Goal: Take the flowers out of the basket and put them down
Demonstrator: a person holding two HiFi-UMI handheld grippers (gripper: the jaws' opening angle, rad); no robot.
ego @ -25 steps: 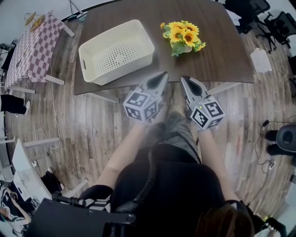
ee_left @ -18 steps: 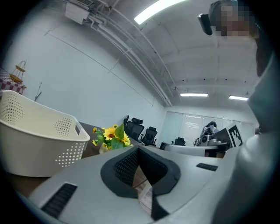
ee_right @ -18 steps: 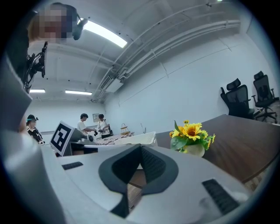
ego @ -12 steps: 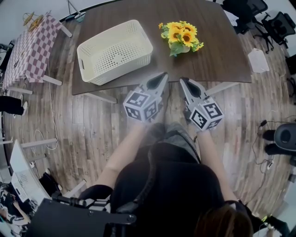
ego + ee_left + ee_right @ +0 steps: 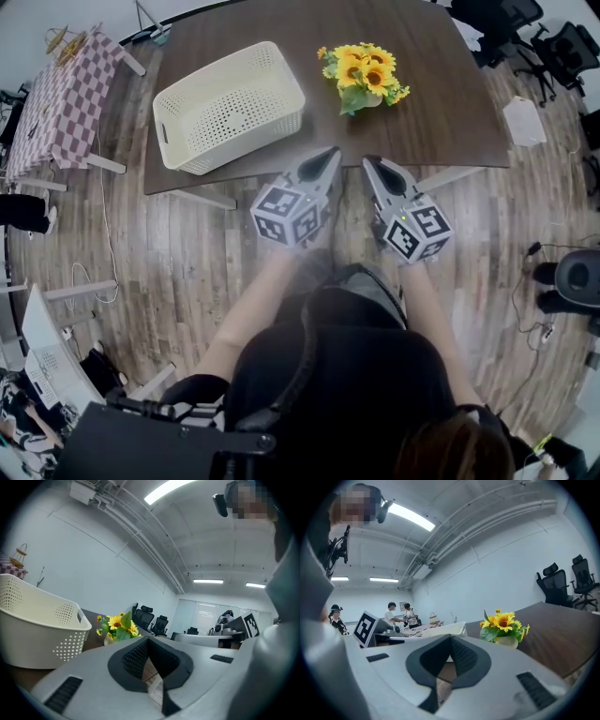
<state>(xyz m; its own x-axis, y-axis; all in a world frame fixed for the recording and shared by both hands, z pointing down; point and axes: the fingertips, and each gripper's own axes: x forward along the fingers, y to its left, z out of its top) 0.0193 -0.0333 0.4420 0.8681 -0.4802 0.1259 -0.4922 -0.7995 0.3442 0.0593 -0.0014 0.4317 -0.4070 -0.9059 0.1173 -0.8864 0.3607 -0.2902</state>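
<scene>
A pot of yellow sunflowers (image 5: pixel 364 77) stands upright on the dark brown table (image 5: pixel 441 103), to the right of the cream perforated basket (image 5: pixel 230 106), which holds nothing I can see. The flowers (image 5: pixel 117 627) also show in the left gripper view beside the basket (image 5: pixel 37 625), and the flowers (image 5: pixel 502 626) show in the right gripper view. My left gripper (image 5: pixel 332 152) and right gripper (image 5: pixel 369 161) hang side by side just off the table's near edge, both shut with nothing between the jaws.
A checked-cloth table (image 5: pixel 61 94) stands at the far left. Office chairs (image 5: pixel 525 33) sit at the upper right beside a white bag (image 5: pixel 528 122) on the wooden floor. People (image 5: pixel 396 613) stand far off in the right gripper view.
Both grippers stay where they were. The table, basket and flowers have slid slightly up and left in the head view as the head shifts.
</scene>
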